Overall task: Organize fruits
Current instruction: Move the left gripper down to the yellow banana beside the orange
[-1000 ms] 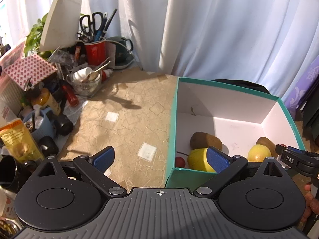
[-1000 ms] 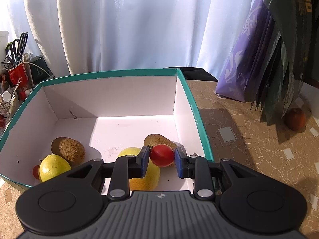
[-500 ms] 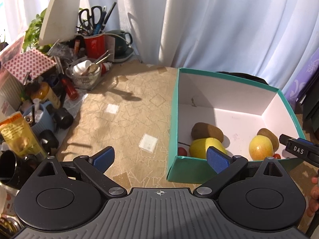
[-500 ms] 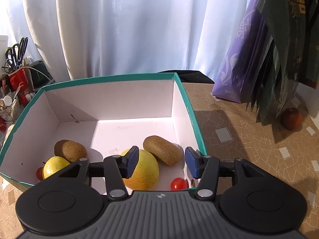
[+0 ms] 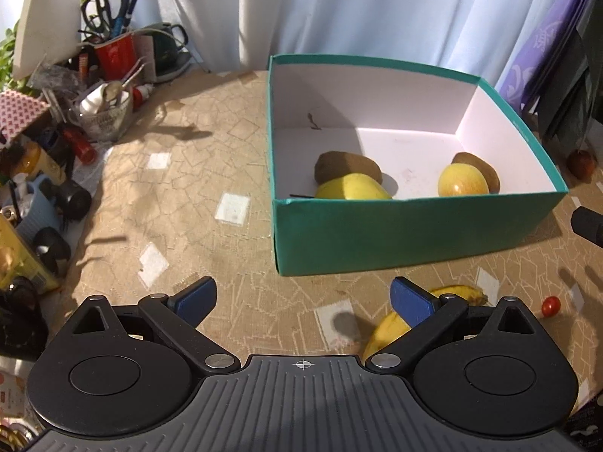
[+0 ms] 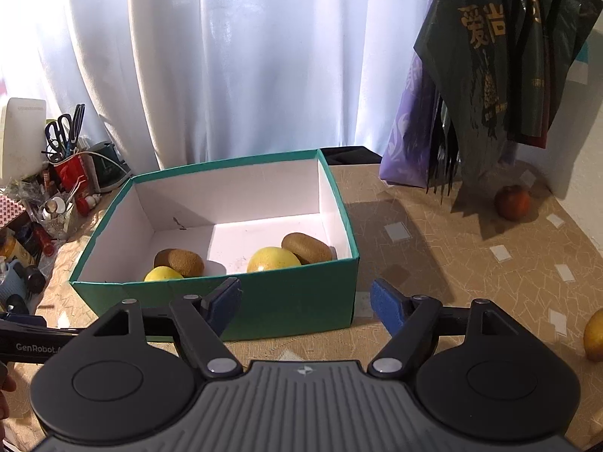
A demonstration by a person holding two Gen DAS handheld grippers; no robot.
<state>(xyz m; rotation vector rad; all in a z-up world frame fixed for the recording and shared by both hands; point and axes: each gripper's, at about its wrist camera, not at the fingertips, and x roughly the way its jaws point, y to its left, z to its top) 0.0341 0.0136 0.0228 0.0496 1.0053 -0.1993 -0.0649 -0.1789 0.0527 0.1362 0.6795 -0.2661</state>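
Observation:
A teal box [image 5: 414, 233] [image 6: 264, 303] with white inside holds two brown kiwis [image 5: 346, 165] [image 6: 307, 246] and two yellow fruits [image 5: 461, 184] [image 6: 273, 260]. My left gripper [image 5: 303, 299] is open and empty above the table in front of the box; a banana [image 5: 384, 333] lies under its right finger. A cherry tomato [image 5: 550, 306] lies on the table at the right. My right gripper [image 6: 305, 305] is open and empty, in front of the box. A reddish fruit [image 6: 512, 201] and a yellow fruit [image 6: 594, 335] lie on the table at the right.
Clutter crowds the left edge: a red cup with scissors [image 5: 113, 56], a glass bowl [image 5: 107, 113], bottles and a kettle [image 5: 166, 52]. Purple and dark bags [image 6: 471, 113] hang at the right back. White curtains close the back.
Both grippers have pulled back from the box. The right gripper opened and let go of the cherry tomato, which dropped into the box; it is now hidden behind the front wall.

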